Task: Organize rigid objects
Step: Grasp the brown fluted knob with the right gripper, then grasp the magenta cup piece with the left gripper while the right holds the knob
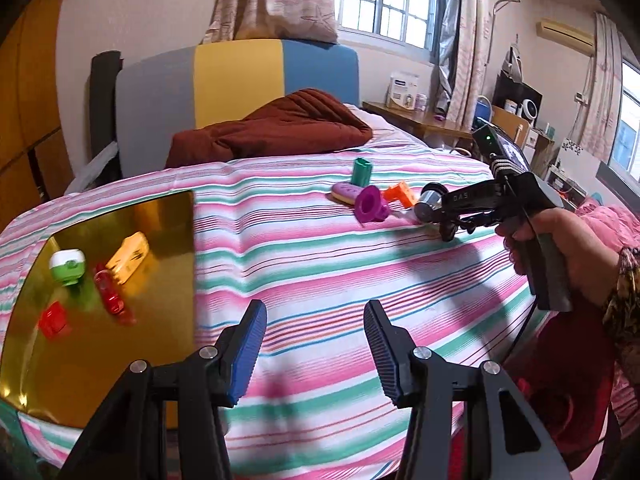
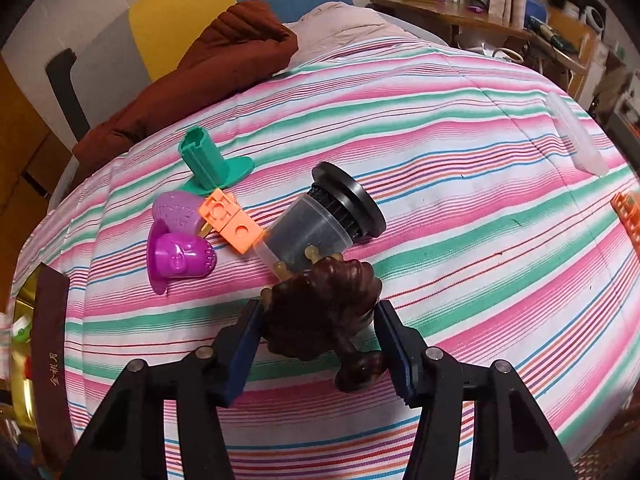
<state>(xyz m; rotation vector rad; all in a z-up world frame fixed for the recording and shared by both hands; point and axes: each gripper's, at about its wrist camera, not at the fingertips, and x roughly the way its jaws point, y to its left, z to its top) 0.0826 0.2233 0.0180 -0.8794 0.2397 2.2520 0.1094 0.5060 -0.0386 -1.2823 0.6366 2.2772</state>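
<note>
Right gripper [image 2: 318, 334]: pads pressed on both flanks of a dark brown knobbly toy [image 2: 324, 312], low over the striped bedspread [image 2: 460, 208].
Left gripper [image 1: 314, 346]: roughly half open, nothing between the pads.
Gold tray [image 1: 172, 216]: left of the toy, just beside the left gripper.
Toy's long axis: runs along the fingers.
Nearer hand: right.

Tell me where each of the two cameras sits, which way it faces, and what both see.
Left wrist: on the left gripper, looking across the striped bedspread to the headboard; its open fingers, the gold tray and the person's right hand show.
Right wrist: on the right gripper, looking steeply down; its fingers hold a dark brown toy.
Shared: purple cup, green piece, orange block.
</note>
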